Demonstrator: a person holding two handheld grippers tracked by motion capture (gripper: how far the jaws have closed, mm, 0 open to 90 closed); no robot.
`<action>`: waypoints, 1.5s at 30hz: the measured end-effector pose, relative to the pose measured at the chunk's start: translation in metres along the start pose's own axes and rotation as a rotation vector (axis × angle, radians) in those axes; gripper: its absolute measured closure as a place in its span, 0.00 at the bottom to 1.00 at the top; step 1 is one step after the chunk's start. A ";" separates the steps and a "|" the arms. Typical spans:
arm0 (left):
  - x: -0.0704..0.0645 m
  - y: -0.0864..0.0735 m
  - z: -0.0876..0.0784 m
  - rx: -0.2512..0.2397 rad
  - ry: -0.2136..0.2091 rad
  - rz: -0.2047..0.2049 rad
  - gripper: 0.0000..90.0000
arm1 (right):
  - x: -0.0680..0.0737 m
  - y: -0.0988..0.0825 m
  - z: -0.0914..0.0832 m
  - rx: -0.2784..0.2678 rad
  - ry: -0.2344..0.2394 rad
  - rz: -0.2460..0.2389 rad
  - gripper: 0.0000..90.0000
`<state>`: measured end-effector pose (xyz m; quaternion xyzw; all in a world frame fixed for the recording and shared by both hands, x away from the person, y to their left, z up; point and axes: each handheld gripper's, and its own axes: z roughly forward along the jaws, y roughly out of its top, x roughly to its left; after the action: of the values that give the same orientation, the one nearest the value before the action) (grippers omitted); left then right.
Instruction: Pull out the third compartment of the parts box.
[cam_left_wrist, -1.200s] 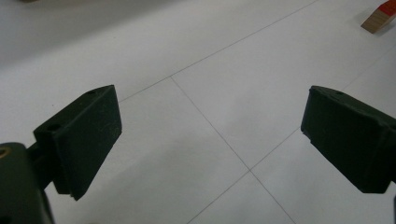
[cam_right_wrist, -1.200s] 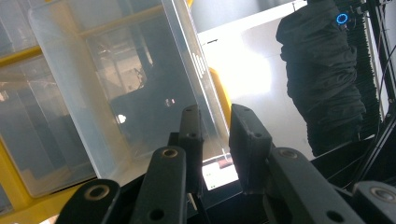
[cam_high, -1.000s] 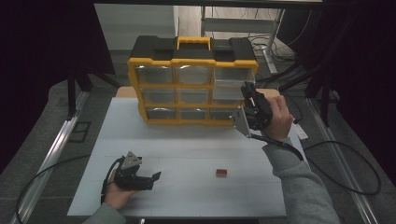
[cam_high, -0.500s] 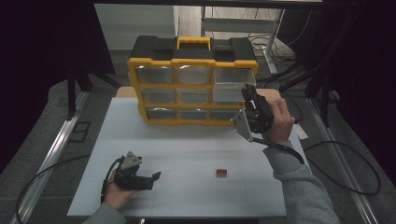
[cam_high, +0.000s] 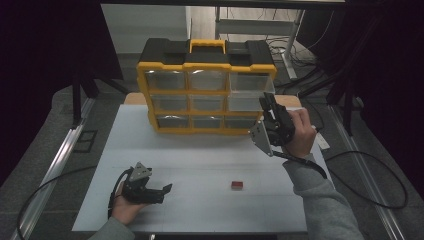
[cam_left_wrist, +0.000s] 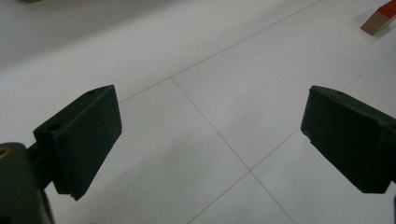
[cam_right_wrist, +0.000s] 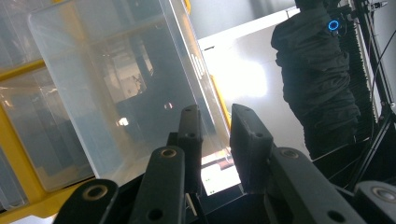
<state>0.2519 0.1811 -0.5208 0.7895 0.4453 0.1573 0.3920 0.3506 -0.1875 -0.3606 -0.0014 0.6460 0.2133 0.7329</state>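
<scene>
A yellow and black organiser (cam_high: 206, 64) with clear drawers stands upright at the back of the white table (cam_high: 200, 160). My right gripper (cam_high: 266, 101) is at its right column, with the jaws close together on the front edge of a clear drawer (cam_high: 242, 102) that sticks out of the frame. In the right gripper view the drawer (cam_right_wrist: 116, 93) looms large and its edge runs down between the narrow jaws of the right gripper (cam_right_wrist: 215, 121). My left gripper (cam_high: 167, 189) rests on the table at the front left, and in its own view the left gripper (cam_left_wrist: 210, 135) is open over bare table.
A small red block (cam_high: 237, 185) lies on the table front of centre, also seen far off as the red block (cam_left_wrist: 380, 18). Cables trail off both table sides. A dark-clothed figure (cam_right_wrist: 317, 70) stands beyond the organiser's side.
The right hand has shifted very slightly toward the front of the table at the drawer. The left gripper and the red block have not moved.
</scene>
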 end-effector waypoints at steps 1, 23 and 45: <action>0.000 0.000 0.000 0.000 0.000 0.000 0.06 | 0.000 0.000 0.000 -0.003 -0.002 0.001 0.82; 0.000 0.000 0.000 -0.001 -0.002 -0.002 0.06 | -0.003 -0.002 -0.010 -0.018 0.002 0.001 0.82; -0.001 0.000 0.000 0.000 -0.002 0.000 0.06 | -0.003 -0.003 -0.015 -0.027 0.004 -0.003 0.82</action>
<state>0.2515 0.1807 -0.5207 0.7896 0.4450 0.1566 0.3925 0.3370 -0.1958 -0.3608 -0.0128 0.6446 0.2207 0.7318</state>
